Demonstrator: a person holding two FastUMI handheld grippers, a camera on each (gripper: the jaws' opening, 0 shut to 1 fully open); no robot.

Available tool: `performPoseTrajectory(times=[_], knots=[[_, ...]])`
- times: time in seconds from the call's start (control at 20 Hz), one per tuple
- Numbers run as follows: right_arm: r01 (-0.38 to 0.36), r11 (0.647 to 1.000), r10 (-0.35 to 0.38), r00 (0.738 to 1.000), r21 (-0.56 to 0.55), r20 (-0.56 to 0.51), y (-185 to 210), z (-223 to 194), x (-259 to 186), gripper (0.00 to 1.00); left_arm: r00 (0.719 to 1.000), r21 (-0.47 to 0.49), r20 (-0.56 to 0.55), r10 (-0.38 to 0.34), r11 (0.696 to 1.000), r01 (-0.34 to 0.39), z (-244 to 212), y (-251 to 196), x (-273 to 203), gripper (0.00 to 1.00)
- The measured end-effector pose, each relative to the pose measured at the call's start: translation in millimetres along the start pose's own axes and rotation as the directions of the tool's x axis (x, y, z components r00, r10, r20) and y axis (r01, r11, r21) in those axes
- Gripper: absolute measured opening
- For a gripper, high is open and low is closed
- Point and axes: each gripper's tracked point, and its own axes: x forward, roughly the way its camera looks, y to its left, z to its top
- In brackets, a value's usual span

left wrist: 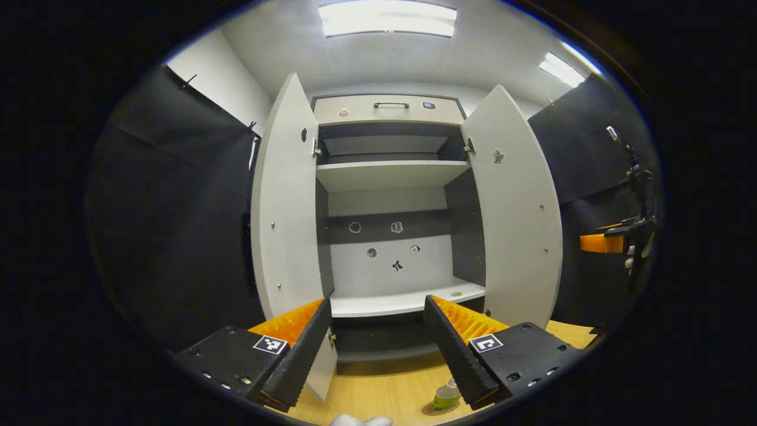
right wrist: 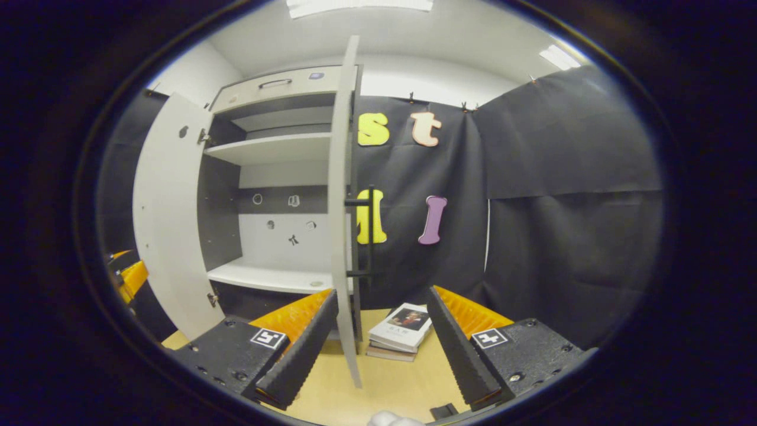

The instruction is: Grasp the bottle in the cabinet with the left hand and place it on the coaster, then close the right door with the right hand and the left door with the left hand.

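Bottle [left wrist: 446, 395] already on coaster [left wrist: 439, 409] on the surface, both jaws apart and empty — risk now: right gripper [right wrist: 378, 343] straddles the right door [right wrist: 342, 195] edge-on, so a sloppy push could glance off its thin edge or clip the books [right wrist: 401, 331].

You see both views evenly lit by ceiling light panels [left wrist: 387, 18], which glare white in the left gripper view. The cabinet [left wrist: 390, 201] interior stays bright, its shelves casting soft shadows beneath. Fisheye distortion bows the doors [left wrist: 514, 219] outward; focus holds sharp centrally, and edges darken and soften.
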Motion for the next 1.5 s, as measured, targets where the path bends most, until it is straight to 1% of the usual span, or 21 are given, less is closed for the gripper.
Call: performPoseTrajectory(times=[0.1,0.15,0.2,0.35,0.45,0.55,0.75,0.8,1.0,1.05,1.1,1.15,1.25,1.3,1.35,1.4,1.45,1.5], knots=[[0.005,1.000,-0.005,1.000,0.021,-0.008,-29.8,6.9,18.2,0.99,0.999,-0.006,-0.027,0.038,0.999,-0.038,7.9,-4.7,-11.4,0.94],[0.007,0.999,-0.006,1.000,0.036,-0.013,-43.5,10.7,27.9,0.99,0.998,-0.013,-0.033,0.055,0.998,-0.055,11.5,-9.7,-17.4,0.96],[0.001,0.999,0.000,1.000,0.050,-0.017,-55.2,13.5,38.0,0.99,0.996,-0.013,-0.047,0.073,0.997,-0.074,13.3,-14.3,-22.5,0.95],[-0.040,0.996,0.044,0.998,0.080,-0.038,-76.4,20.5,65.1,0.99,0.988,0.003,-0.081,0.133,0.991,-0.133,14.4,-31.7,-34.2,0.96],[-0.073,0.994,0.076,0.996,0.082,-0.038,-87.9,23.3,84.4,0.99,0.984,-0.004,-0.092,0.155,0.988,-0.156,16.8,-44.6,-38.1,0.96],[-0.124,0.989,0.128,0.991,0.086,-0.037,-82.3,28.9,97.1,0.99,0.979,-0.008,-0.108,0.174,0.984,-0.176,19.1,-56.6,-38.6,0.96],[-0.227,0.970,0.231,0.972,0.088,-0.041,-54.3,33.8,114.9,1.00,0.966,0.013,-0.109,0.233,0.972,-0.233,25.3,-64.7,-47.1,0.97],[-0.252,0.964,0.256,0.966,0.086,-0.037,-45.3,36.7,116.7,1.00,0.964,0.013,-0.114,0.239,0.971,-0.239,24.4,-66.0,-48.0,0.95],[-0.321,0.945,0.322,0.946,0.058,-0.019,-9.0,46.2,114.4,1.00,0.961,0.008,-0.111,0.254,0.967,-0.255,21.9,-60.9,-46.8,0.96],[-0.309,0.950,0.310,0.951,0.036,-0.017,-9.7,49.7,111.1,1.00,0.961,-0.001,-0.111,0.255,0.967,-0.256,20.7,-57.5,-45.9,0.96],[-0.301,0.953,0.302,0.953,0.009,-0.020,-8.4,49.6,112.0,0.94,0.961,-0.008,-0.111,0.252,0.967,-0.254,20.8,-54.3,-44.8,0.96],[-0.287,0.958,0.287,0.958,-0.006,-0.024,-8.9,50.6,109.0,0.98,0.962,-0.010,-0.107,0.253,0.967,-0.255,21.3,-50.4,-42.5,0.96],[-0.261,0.965,0.261,0.965,-0.025,-0.029,-5.0,50.7,106.8,0.98,0.961,-0.012,-0.103,0.257,0.966,-0.259,19.8,-41.0,-38.2,0.96],[-0.259,0.966,0.258,0.966,-0.029,-0.030,-0.5,51.4,106.0,0.98,0.962,-0.016,-0.104,0.253,0.966,-0.256,18.7,-36.6,-35.3,0.96],[-0.259,0.965,0.258,0.965,-0.028,-0.034,4.5,50.9,104.0,0.94,0.964,-0.018,-0.108,0.244,0.969,-0.247,17.7,-34.2,-31.8,0.96],[-0.261,0.965,0.260,0.965,-0.023,-0.039,9.7,50.1,102.7,0.94,0.965,-0.017,-0.106,0.241,0.970,-0.244,16.7,-29.6,-29.4,0.96],[-0.264,0.964,0.263,0.964,-0.023,-0.042,17.1,49.4,100.3,0.98,0.966,-0.016,-0.105,0.236,0.971,-0.239,16.0,-26.5,-26.7,0.96],[-0.269,0.963,0.268,0.962,-0.028,-0.045,24.5,49.3,98.0,0.98,0.967,-0.017,-0.108,0.230,0.972,-0.233,14.5,-23.7,-24.8,0.96]])
